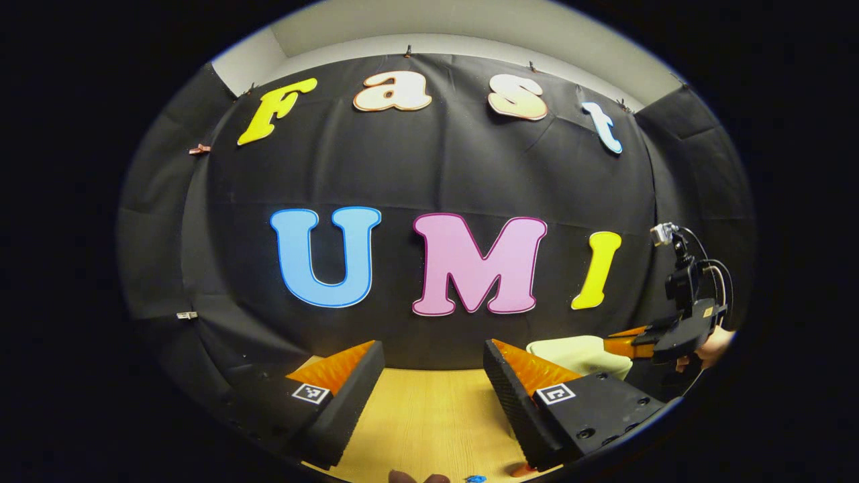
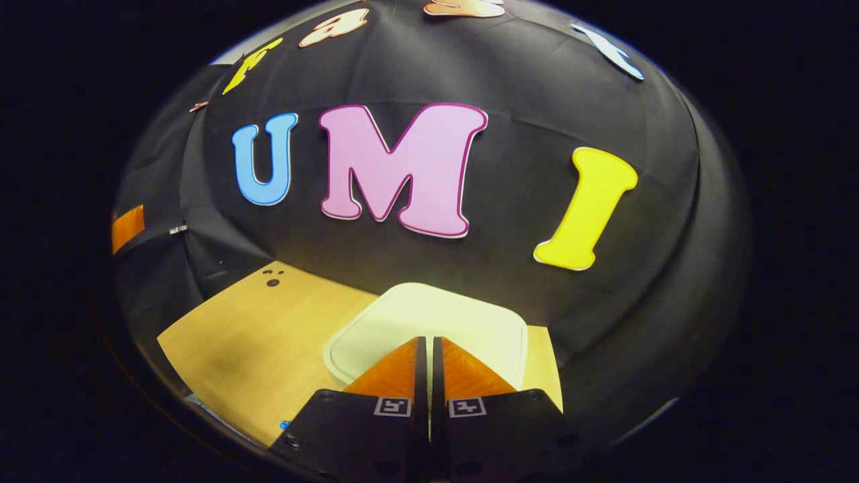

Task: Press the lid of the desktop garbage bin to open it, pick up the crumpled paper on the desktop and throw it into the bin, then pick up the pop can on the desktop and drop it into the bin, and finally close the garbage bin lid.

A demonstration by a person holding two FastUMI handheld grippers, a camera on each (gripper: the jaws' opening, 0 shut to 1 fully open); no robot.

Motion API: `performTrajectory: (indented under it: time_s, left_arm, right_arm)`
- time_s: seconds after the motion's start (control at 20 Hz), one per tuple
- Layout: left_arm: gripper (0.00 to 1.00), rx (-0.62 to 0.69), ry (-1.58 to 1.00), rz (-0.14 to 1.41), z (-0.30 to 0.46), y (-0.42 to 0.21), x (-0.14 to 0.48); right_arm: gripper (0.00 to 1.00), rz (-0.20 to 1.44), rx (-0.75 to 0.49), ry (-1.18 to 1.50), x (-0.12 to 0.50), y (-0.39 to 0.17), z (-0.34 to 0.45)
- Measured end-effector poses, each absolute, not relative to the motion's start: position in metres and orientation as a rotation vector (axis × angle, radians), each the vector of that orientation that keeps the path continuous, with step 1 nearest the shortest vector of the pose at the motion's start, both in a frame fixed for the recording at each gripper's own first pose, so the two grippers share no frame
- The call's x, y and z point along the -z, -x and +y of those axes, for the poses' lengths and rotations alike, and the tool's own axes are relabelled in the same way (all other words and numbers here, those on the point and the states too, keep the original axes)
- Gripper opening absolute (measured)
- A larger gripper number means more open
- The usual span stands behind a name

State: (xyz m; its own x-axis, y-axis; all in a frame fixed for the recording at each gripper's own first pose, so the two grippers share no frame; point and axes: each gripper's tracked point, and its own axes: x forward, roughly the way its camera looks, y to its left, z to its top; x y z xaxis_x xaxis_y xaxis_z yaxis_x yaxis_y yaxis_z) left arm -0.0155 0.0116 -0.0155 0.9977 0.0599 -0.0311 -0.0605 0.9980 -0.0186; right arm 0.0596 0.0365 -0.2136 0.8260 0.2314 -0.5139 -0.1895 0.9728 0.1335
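Note:
The cream desktop bin (image 2: pixel 436 315) stands at the back of the wooden table (image 2: pixel 255 335), its flat lid down. My right gripper (image 2: pixel 428 339) is shut with nothing between its fingers, and its tips are over the near part of the lid. I cannot tell whether they touch it. In the left gripper view the bin (image 1: pixel 580 355) sits to the right, with the right gripper (image 1: pixel 621 343) reaching over it from the right. My left gripper (image 1: pixel 433 343) is open and holds nothing, raised over the table (image 1: pixel 429 416) to the left of the bin.
A hand (image 1: pixel 715 345) holds the right gripper at the far right. Small blue (image 1: pixel 475 479) and reddish (image 1: pixel 520 469) bits show at the table's near edge, too cut off to name. The black cloth wall stands close behind the bin.

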Motion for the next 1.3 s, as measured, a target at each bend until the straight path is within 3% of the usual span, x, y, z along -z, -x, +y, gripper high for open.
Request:
performTrajectory:
  time_s: [0.9,1.3]
  left_arm:
    - [0.96,-0.054,0.016,0.041,0.011,0.016,0.018]
    - [0.96,-0.069,0.024,0.037,0.013,0.016,0.019]
  right_arm:
    - [0.06,0.634,-0.228,-0.152,0.250,-0.040,0.050]
    - [0.07,0.515,-0.216,-0.154,0.213,-0.043,0.044]
